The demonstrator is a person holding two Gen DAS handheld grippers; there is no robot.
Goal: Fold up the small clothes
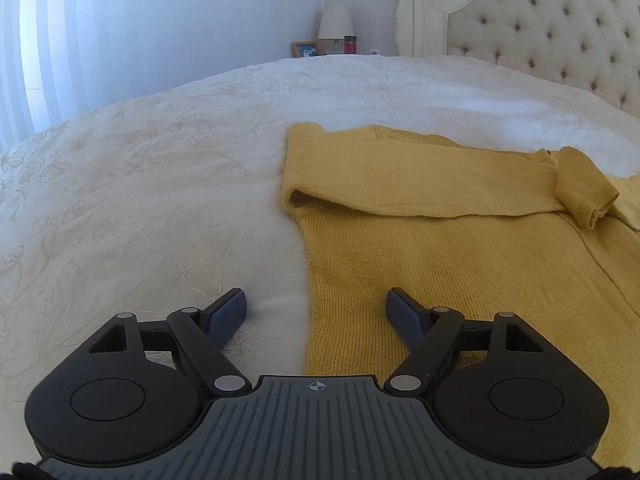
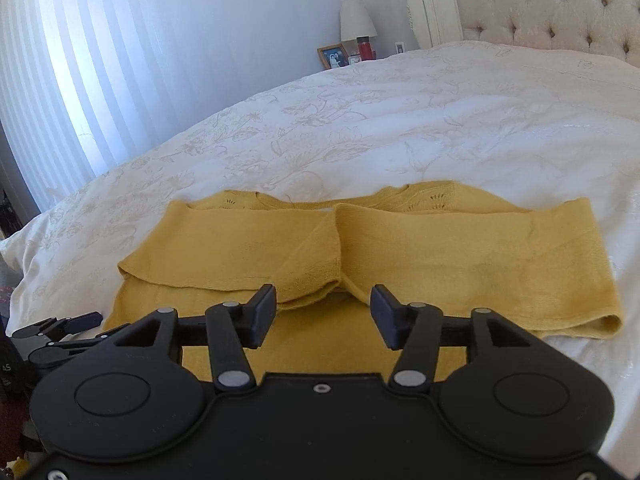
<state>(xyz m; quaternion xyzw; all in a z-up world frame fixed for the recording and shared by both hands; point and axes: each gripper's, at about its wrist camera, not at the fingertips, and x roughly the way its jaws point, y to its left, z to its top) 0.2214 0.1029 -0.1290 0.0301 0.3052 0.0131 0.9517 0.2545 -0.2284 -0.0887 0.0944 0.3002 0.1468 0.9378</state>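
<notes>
Your left gripper [image 1: 318,312] stands open and empty, its fingers straddling the near left edge of the one yellow sweater [image 1: 460,248]. Your right gripper [image 2: 323,316] is also open, holding nothing, above the sweater's lower body. The sweater lies flat on the white bedspread [image 2: 400,120], both sleeves folded across its chest. Beyond the sweater: one lamp [image 2: 357,20], one picture frame [image 2: 334,57], one red jar [image 2: 365,47]. No legible writing.

No text or label is legible anywhere.
</notes>
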